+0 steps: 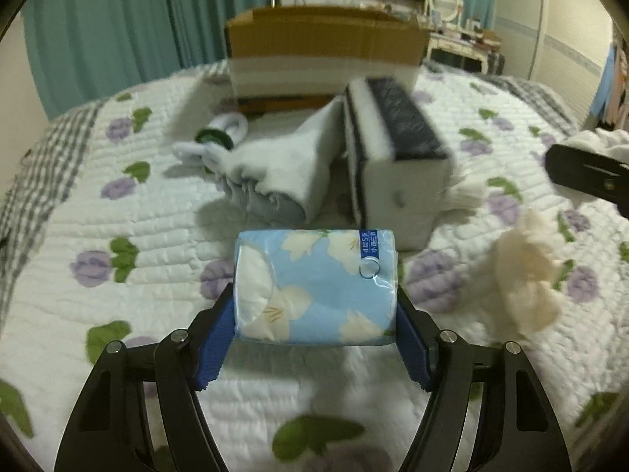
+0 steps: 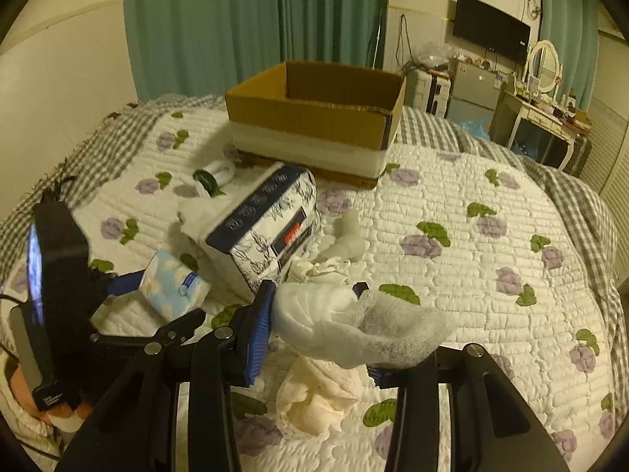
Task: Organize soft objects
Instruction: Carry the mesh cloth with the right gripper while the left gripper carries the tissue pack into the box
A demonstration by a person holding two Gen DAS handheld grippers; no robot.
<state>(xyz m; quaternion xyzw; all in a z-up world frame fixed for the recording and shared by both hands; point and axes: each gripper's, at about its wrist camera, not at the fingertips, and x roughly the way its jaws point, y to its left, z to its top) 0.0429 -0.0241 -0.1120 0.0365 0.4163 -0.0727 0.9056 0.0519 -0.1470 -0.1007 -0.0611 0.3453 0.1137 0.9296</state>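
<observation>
My left tongs (image 1: 314, 310) are clamped on a light blue tissue pack (image 1: 314, 285) printed with white lilies; its dark blue label strip carries white characters, of which I can only make out a "4" and a "5", and the pack hangs just above the bed quilt (image 1: 78, 204). My right tongs (image 2: 314, 328) are pinching a white gauzy soft piece (image 2: 354, 326), which drapes over the right-hand blue pad and is held clear of the quilt. Just beyond the blue pack lies a larger white tissue bundle (image 1: 393, 157) with a dark navy band and ink-style foliage print; it has a red label in the right wrist view, but the writing there is too blurred for me to read. A rolled white and grey towel (image 1: 275, 173) leans against the bundle's left side, and a small green-and-white item (image 1: 220, 133) sits beyond it. A crumpled cream cloth (image 1: 526, 271) lies on the quilt to the right. At the far side of the bed stands an open cardboard box (image 2: 314, 118) with a white band around its base; the little of its inside that I can see shows only bare cardboard walls
</observation>
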